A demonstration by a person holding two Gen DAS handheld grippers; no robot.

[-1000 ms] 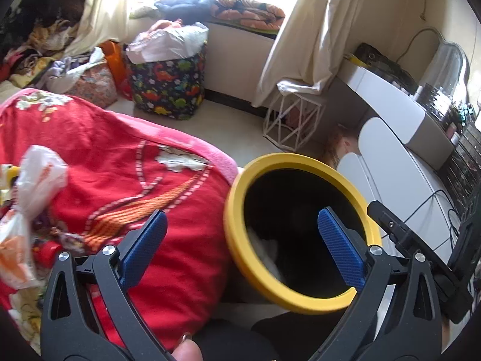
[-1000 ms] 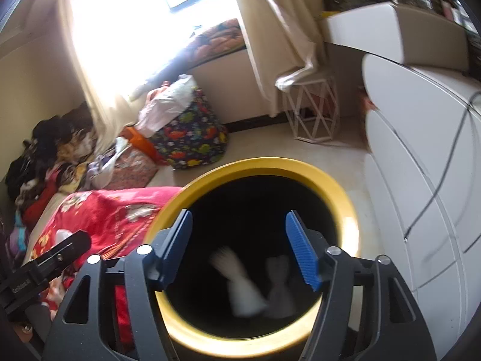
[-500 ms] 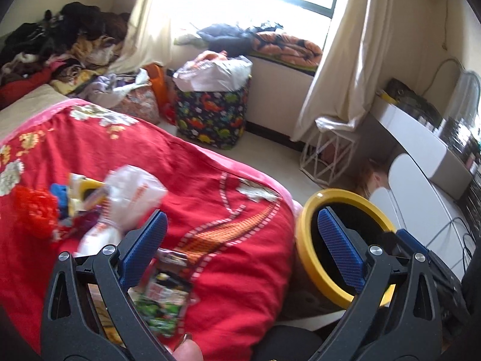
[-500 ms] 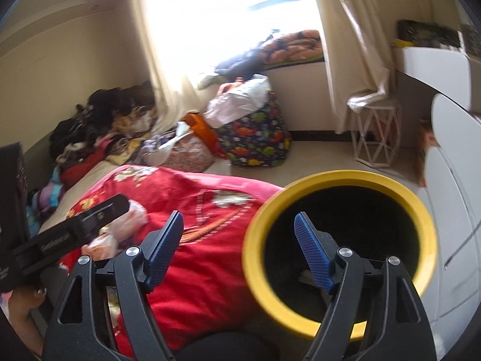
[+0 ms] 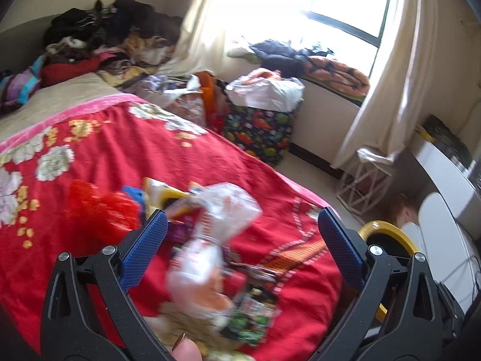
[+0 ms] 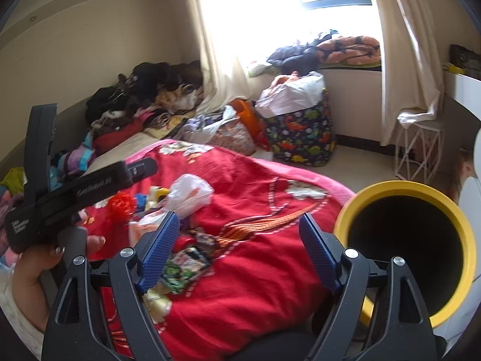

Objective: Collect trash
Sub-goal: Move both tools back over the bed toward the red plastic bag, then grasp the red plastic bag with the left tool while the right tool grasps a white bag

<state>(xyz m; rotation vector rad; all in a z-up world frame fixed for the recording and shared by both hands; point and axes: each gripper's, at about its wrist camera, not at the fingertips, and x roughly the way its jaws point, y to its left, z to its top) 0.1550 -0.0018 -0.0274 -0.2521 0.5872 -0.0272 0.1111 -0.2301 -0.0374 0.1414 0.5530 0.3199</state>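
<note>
A pile of trash lies on the red blanket (image 5: 210, 162): a clear plastic bag (image 5: 222, 213), a green printed wrapper (image 5: 249, 319), a red crumpled piece (image 5: 99, 207) and a yellow packet. My left gripper (image 5: 240, 246) is open and empty, above the plastic bag. In the right wrist view the same pile shows, with the plastic bag (image 6: 189, 194) and green wrapper (image 6: 183, 267). My right gripper (image 6: 240, 249) is open and empty, over the blanket just right of the pile. The yellow-rimmed black bin (image 6: 405, 240) stands right of the bed; its rim also shows in the left wrist view (image 5: 387, 231).
The left gripper's body (image 6: 75, 192) and the hand holding it are at the left of the right wrist view. A dinosaur-print bag (image 6: 303, 132), clothes heaps (image 6: 144, 96), a white wire stool (image 6: 418, 150) and a white desk (image 5: 445, 180) stand around the bed.
Both grippers have swung left from over the bin to the trash pile on the red blanket. The bin now sits at the right edge of both views. Both stay open.
</note>
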